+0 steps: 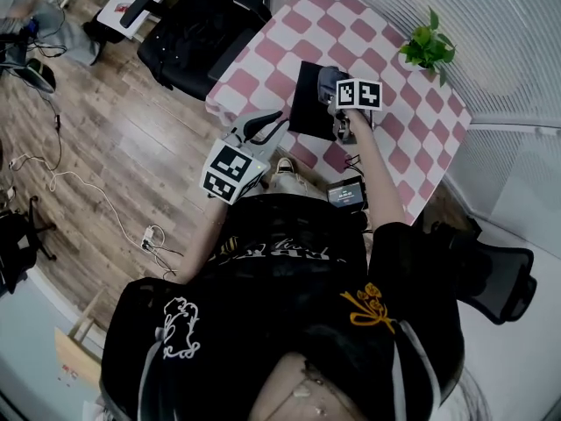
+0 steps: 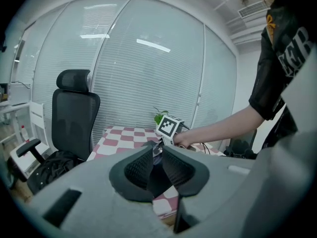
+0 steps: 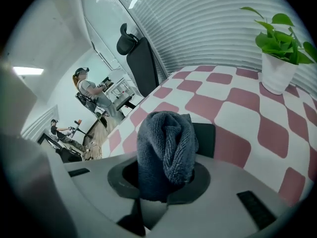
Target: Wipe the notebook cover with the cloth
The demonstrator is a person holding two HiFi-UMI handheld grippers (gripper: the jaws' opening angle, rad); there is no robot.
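A black notebook (image 1: 308, 102) lies on the pink-and-white checked table (image 1: 386, 51). My right gripper (image 1: 335, 90) hovers over the notebook's right part, shut on a folded grey cloth (image 1: 329, 78). In the right gripper view the cloth (image 3: 166, 150) bulges up out of the right gripper (image 3: 166, 175) and hides its tips; a corner of the notebook (image 3: 204, 139) shows just behind it. My left gripper (image 1: 266, 127) is held off the table's near-left edge, beside the notebook and apart from it. In its own view the left gripper (image 2: 157, 151) is shut with nothing between its pads.
A potted plant (image 1: 429, 46) stands at the table's far right side. A small device with a screen (image 1: 346, 192) and cables lie at the near edge. A black office chair (image 1: 189, 39) stands left of the table, another chair (image 1: 496, 279) at the right. Cables and a power strip (image 1: 151, 235) lie on the wooden floor.
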